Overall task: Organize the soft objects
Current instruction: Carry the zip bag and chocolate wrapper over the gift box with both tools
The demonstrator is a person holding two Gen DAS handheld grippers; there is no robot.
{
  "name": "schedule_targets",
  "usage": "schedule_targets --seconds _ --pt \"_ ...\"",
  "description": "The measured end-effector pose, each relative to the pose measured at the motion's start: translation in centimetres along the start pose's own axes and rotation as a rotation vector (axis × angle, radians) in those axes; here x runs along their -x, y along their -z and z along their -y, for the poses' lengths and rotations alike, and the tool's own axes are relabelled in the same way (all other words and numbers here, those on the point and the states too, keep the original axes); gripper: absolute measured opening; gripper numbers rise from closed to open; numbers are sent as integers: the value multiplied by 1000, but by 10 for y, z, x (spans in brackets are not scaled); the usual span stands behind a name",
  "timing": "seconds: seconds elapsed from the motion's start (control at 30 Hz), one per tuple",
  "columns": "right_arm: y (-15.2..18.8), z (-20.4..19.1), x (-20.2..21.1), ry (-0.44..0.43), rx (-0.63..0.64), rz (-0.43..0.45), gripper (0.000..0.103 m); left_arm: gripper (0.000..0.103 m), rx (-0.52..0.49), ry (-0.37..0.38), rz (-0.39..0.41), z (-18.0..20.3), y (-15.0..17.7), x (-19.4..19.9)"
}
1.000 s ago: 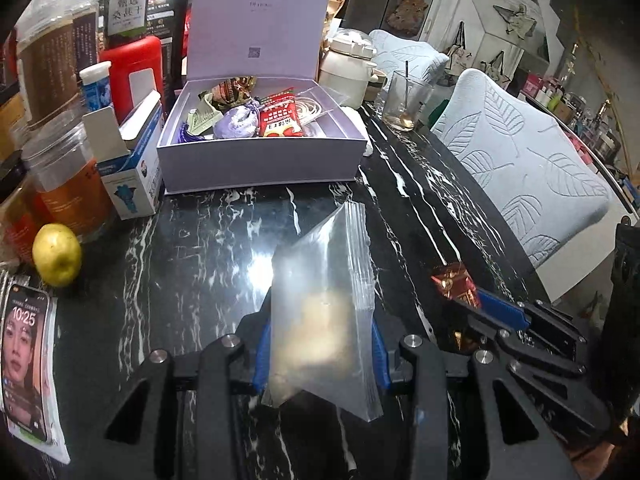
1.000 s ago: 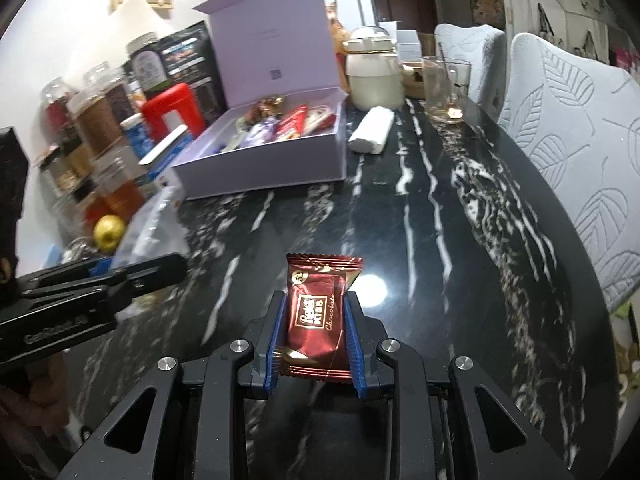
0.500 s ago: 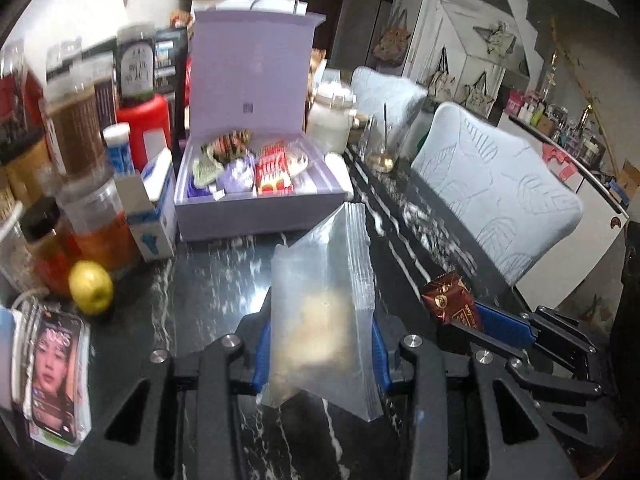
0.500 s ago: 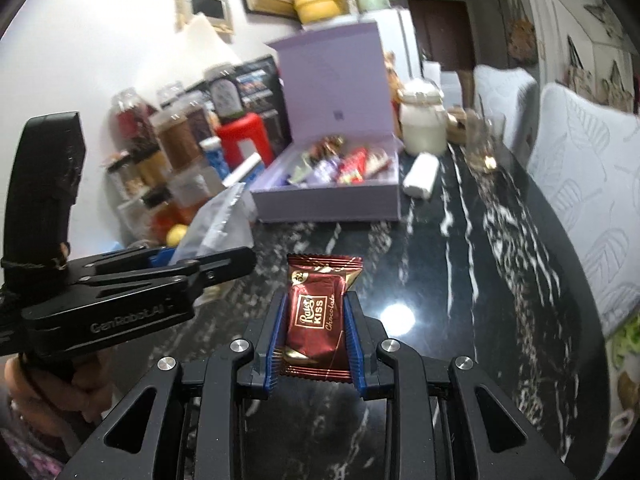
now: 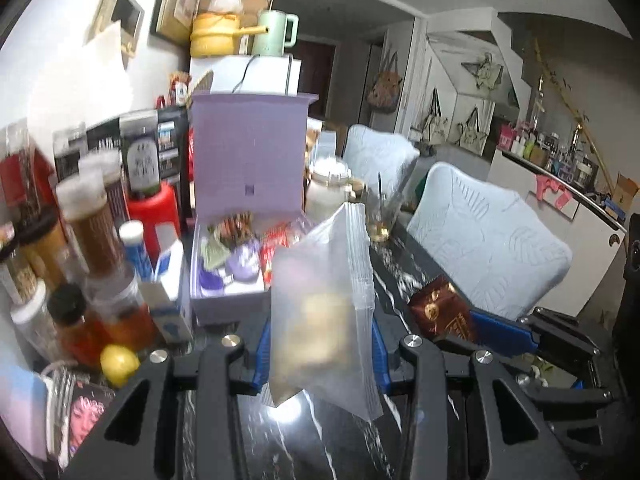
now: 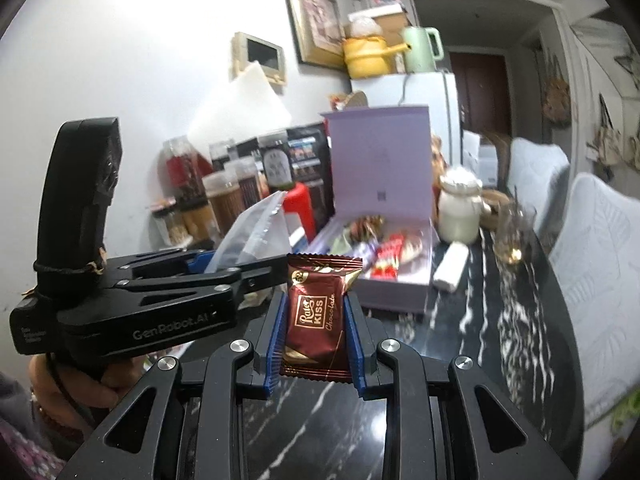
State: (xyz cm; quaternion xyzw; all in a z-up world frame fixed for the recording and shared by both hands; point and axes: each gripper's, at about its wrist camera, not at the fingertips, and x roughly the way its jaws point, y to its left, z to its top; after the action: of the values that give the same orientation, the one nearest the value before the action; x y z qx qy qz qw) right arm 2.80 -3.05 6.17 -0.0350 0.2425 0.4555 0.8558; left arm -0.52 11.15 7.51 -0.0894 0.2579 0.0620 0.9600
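Beyond both sets of fingers, a lilac gift box (image 5: 224, 304) sits open on the black marble table (image 6: 500, 340). The left gripper (image 5: 320, 344) is clamped on a clear zip bag (image 5: 324, 320) standing upright between its pads. The right gripper (image 6: 316, 320) pinches a dark red chocolate packet (image 6: 316, 312), upright between its blue pads.

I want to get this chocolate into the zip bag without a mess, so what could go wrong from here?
1. The zip bag looks pinched flat in the left gripper; no open mouth shows, so the chocolate may not slide in.
2. The right gripper clamps only the chocolate's sides; a push could crush or slip it.
3. Crowded jars stand close on the left; a swing could topple one.
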Motion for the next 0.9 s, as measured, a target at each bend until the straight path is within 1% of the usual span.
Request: schedule_targets --seconds 0.13,0.27,0.53,0.7,0.9 --pt "-20 3 -3 -12 22 37 28 39 -15 -20 47 -2 -20 -1" --pt "-39 10 -9 2 47 78 28 39 -21 -35 82 -5 -44 -9" --pt "-81 35 -29 4 48 128 28 39 -65 -37 122 -6 -82 -34" --pt "-105 47 -45 16 68 150 28 39 -72 -23 130 -12 -104 -55" --pt "-130 66 -81 30 73 141 27 39 -76 -33 119 -25 -128 -95"
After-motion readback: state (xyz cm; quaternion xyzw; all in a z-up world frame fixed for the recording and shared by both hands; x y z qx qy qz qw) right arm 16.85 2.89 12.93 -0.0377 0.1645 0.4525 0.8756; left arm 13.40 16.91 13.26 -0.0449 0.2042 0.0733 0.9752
